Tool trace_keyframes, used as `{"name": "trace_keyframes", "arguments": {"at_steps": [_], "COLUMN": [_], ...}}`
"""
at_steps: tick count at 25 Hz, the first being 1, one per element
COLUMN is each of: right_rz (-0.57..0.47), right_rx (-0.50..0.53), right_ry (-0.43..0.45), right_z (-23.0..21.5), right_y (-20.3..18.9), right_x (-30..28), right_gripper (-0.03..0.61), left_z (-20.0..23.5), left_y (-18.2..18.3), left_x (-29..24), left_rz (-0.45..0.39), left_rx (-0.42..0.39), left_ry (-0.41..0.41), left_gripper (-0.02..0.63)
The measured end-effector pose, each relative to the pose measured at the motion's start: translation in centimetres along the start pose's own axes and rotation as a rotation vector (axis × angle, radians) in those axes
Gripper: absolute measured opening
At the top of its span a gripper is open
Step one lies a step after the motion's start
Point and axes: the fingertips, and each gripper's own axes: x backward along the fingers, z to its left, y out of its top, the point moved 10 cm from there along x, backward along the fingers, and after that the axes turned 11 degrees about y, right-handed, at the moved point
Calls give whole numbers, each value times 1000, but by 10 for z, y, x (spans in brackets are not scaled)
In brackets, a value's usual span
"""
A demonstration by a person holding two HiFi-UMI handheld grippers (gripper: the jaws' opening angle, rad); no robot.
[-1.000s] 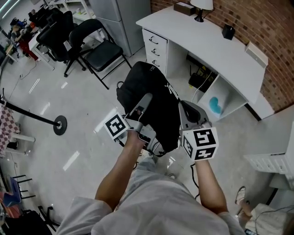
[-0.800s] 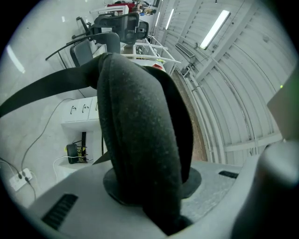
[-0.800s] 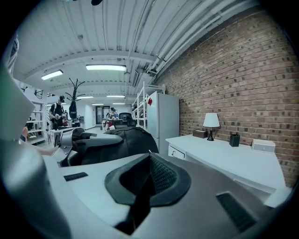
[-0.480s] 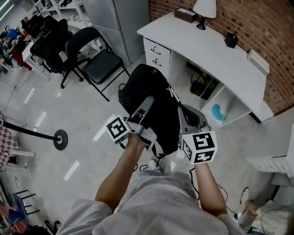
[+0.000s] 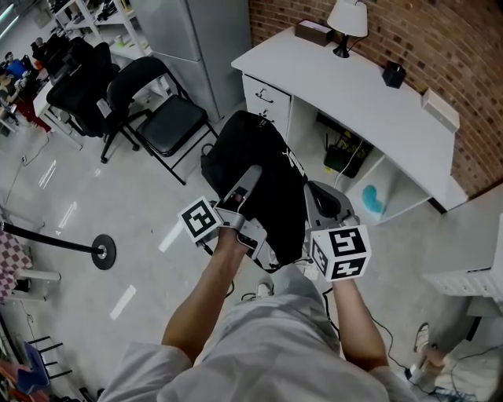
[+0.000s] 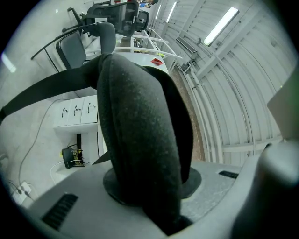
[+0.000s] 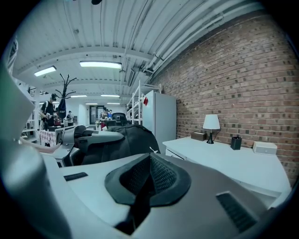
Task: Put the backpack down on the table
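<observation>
A black backpack (image 5: 263, 169) hangs in the air between both grippers, in front of the white table (image 5: 354, 78) by the brick wall. My left gripper (image 5: 250, 174) is shut on the backpack's thick padded strap (image 6: 140, 140), which fills the left gripper view. My right gripper (image 5: 318, 196) sits at the backpack's right edge. In the right gripper view its jaws (image 7: 145, 186) stand closed on a thin piece of dark mesh fabric. That view also shows the backpack (image 7: 126, 137) to the left and the table (image 7: 224, 158) ahead on the right.
On the table stand a lamp (image 5: 346, 20), a brown box (image 5: 313, 31), a small black box (image 5: 393, 74) and a white box (image 5: 440, 110). A black folding chair (image 5: 161, 102) stands left of the table's drawers (image 5: 267, 94). A stanchion base (image 5: 102, 251) is on the floor at left.
The table and chair have shifted a little in the head view as the person stepped along the floor. Both grippers keep their hold on the backpack.
</observation>
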Motion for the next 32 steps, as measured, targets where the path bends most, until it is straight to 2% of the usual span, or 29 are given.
{"name": "trace_keyframes", "arguments": {"at_steps": [10, 21, 32], "right_rz": [-21, -24, -53], "right_rx": [-15, -22, -18], "right_ry": [0, 12, -5], "right_z": [-57, -145, -227], "right_y": [7, 31, 58], "right_x": [-60, -130, -165], "right_gripper": [2, 2, 2], "left_z": [17, 27, 17], "left_y": [38, 78, 100], "left_x": [-59, -163, -260], "left_rz": [1, 8, 43], "left_rx": [-10, -7, -29], "left_ry": [21, 20, -16], "left_gripper": [84, 84, 84]}}
